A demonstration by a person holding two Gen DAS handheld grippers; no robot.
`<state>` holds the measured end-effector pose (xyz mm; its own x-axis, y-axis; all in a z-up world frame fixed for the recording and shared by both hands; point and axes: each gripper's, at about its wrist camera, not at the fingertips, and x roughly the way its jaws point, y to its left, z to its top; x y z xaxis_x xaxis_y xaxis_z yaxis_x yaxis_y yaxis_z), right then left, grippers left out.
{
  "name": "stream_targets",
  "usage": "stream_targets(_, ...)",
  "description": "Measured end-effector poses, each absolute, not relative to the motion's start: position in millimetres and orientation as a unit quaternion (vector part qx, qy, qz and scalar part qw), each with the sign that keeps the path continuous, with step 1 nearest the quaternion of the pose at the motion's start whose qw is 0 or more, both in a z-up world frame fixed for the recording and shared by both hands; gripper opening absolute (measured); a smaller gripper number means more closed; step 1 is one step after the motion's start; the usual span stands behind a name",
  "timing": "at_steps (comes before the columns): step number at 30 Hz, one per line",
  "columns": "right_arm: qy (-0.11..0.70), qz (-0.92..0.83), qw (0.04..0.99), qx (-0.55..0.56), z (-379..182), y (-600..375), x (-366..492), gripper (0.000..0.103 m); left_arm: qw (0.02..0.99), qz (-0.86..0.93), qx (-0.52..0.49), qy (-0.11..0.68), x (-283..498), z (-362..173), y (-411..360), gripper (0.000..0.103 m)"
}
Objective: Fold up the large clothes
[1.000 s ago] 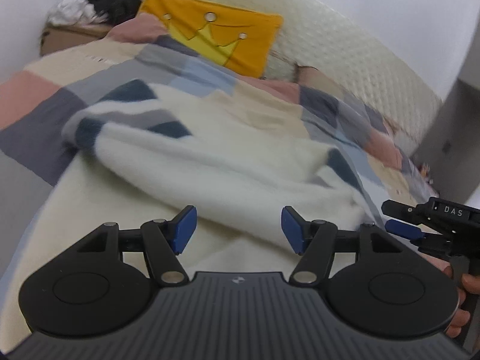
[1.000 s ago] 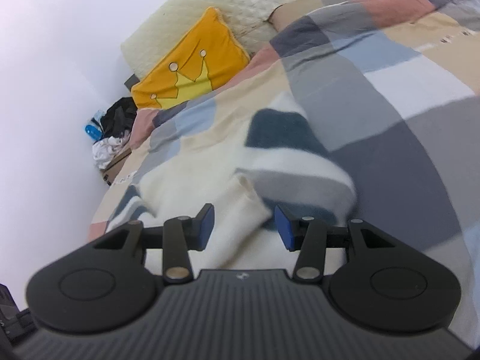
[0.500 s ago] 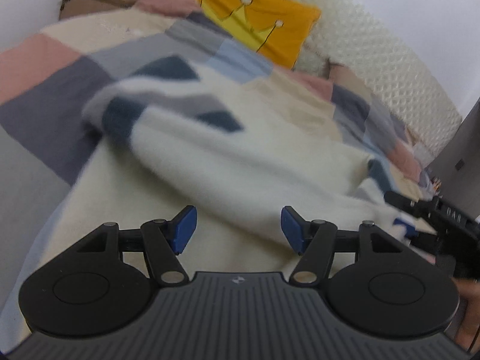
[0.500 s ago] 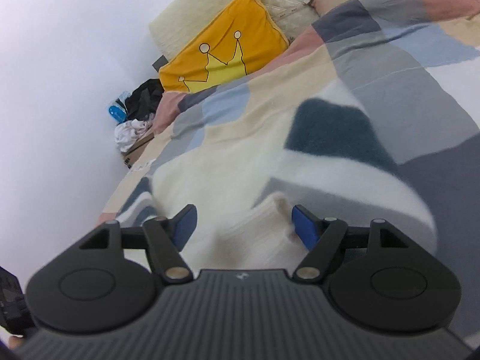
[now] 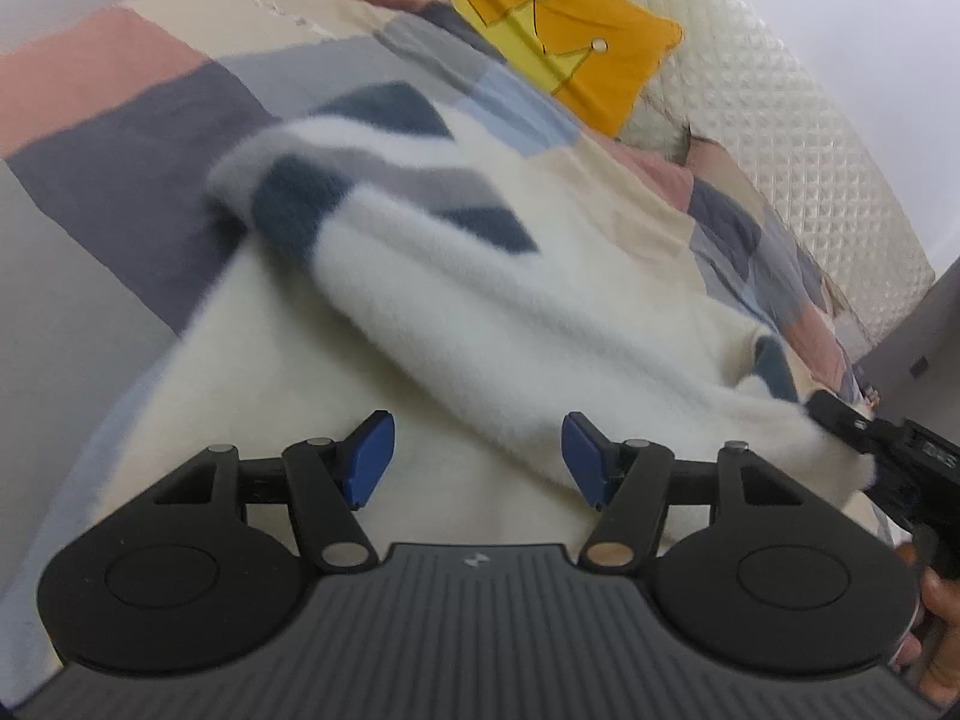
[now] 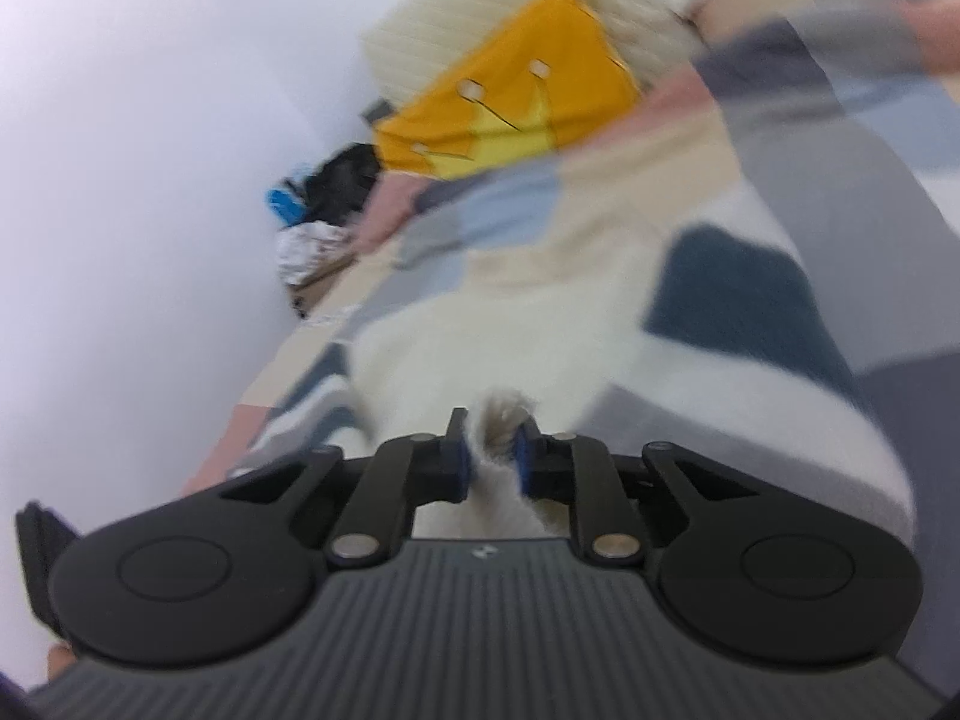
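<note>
The right gripper (image 6: 491, 459) had just been closing and its blue pads (image 6: 461, 461) pinched a fold of the cream sweater (image 6: 498, 360), a tuft of the fuzzy knit standing up between the jaws. In the left wrist view the same right gripper (image 5: 864, 438) appeared at the right edge, clamped on the sweater's near corner, with part of a hand (image 5: 942, 606) below it. The left gripper (image 5: 477, 459) hovered with its jaws wide apart, blue pads (image 5: 372, 459) clear of the cloth and holding nothing, just above the cream sweater (image 5: 510, 324). The sweater lay spread across the middle of the bed, its sleeve (image 5: 336, 192) banded in navy, grey and white folded over the body toward the left side. Under it lay a patchwork quilt (image 5: 120, 90) in pink, grey, blue and beige squares. At the head of the bed an orange pillow (image 5: 576, 54) with a yellow crown leaned against a quilted cream headboard (image 5: 810, 150). Beyond the bed's far corner a heap of dark and white clothes (image 6: 324, 210) sat on a low stand by the wall.
</note>
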<state>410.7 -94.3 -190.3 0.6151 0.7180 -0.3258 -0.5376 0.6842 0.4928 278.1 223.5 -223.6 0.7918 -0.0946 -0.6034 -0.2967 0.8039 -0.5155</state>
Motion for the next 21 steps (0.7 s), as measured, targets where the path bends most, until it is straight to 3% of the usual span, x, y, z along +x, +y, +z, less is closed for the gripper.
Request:
stream_targets(10, 0.203, 0.458, 0.865, 0.042, -153.3, -68.5, 320.0, 0.016, 0.907, 0.044, -0.319, 0.272, 237.7, -177.1, 220.5, 0.067)
stream_targets(21, 0.250, 0.482, 0.837, -0.071, -173.1, -37.2, 245.8, 0.016, 0.901, 0.000, -0.342, 0.269, 193.9, -164.4, 195.2, 0.067)
